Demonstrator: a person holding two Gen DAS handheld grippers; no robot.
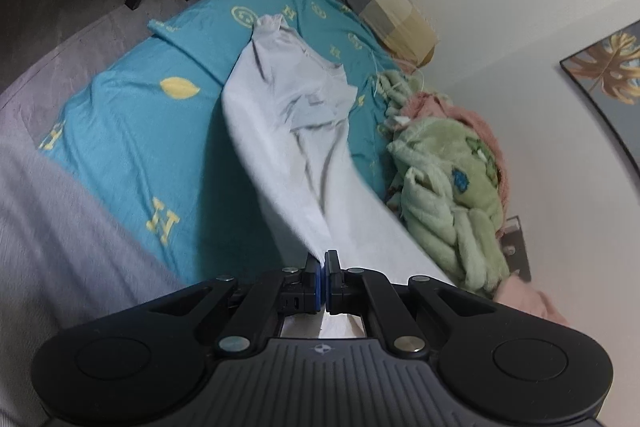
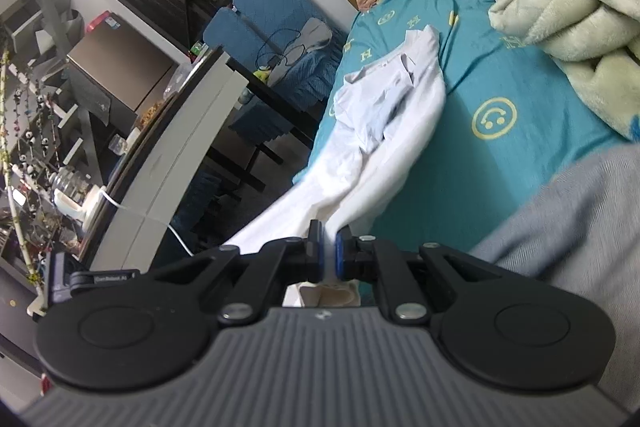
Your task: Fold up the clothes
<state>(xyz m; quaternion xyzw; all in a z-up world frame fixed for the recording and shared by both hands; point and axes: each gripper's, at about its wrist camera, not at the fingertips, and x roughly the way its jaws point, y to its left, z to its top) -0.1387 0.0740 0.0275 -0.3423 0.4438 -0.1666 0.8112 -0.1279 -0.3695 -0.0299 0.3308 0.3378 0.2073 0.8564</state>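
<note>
Cloth fills both pairs of jaws. The left gripper [image 1: 322, 277] has its blue pads pressed together on a thin edge of the white shirt [image 1: 280, 131], and the right gripper [image 2: 329, 255] is closed nearly as tight on a thicker bunch of the same garment, a white strip showing between its pads. Judging by the fabric fanning out from each pinch, the two hold what looks like the hem end, one point each, so that the shirt can be drawn taut and spread before any fold is made; which exact corners they hold cannot be told.

From the jaws the shirt runs forward and away, lifted off the bed near the grippers and sagging into long creases. Its far end, with the collar and a crumpled sleeve, rests on the teal bedsheet [image 1: 120, 131]. In the right wrist view part of the cloth near the jaws hangs out past the bed's edge.

Beyond the shirt, a green plush blanket [image 1: 448, 195] lies heaped on the bed just beside it, near enough to catch the fabric when it is laid flat. A checked pillow [image 1: 384, 3] sits at the head of the bed against the wall, well apart from the grippers.
</note>
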